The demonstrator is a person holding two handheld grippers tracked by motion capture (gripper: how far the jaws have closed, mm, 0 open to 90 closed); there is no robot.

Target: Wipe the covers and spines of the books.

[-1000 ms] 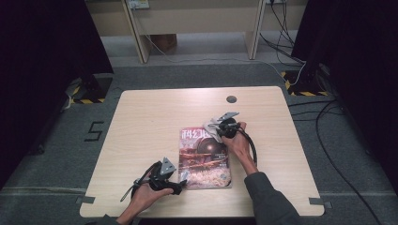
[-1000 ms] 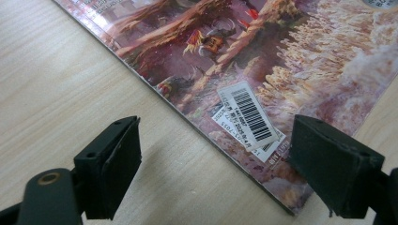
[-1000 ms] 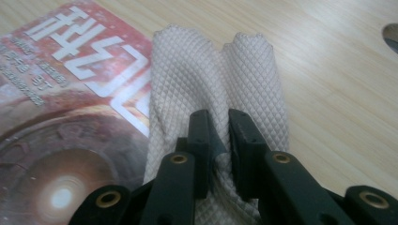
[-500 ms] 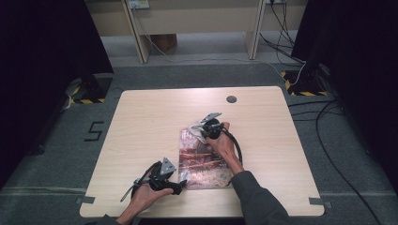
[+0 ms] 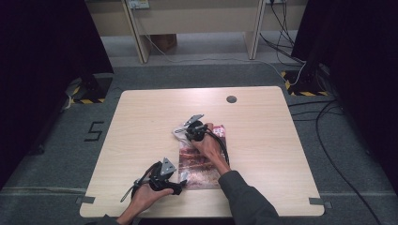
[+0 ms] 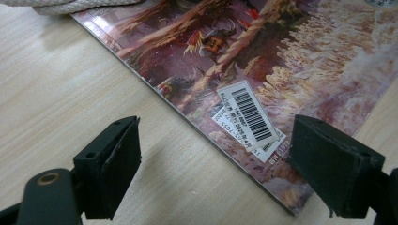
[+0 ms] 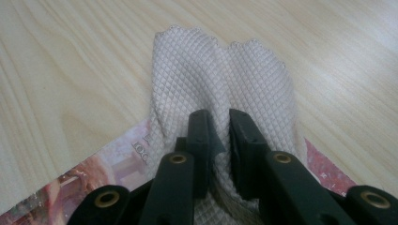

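Right gripper (image 5: 180,129), pinching cloth (image 7: 220,89), dragged from right of centre frame to magazine (image 5: 202,157)'s upper-left corner. Wipe pass looks near done. Left gripper (image 6: 216,173) spread, parked over lower-left corner, centre-bottom of high view.

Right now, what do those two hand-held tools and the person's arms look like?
Both are black. The left gripper and the right gripper each carry a grey three-cornered plate and trail a black cable. Their jaws are flat, blocky black pads on arms with brass-coloured rivets. The right arm wears a dark grey sleeve.
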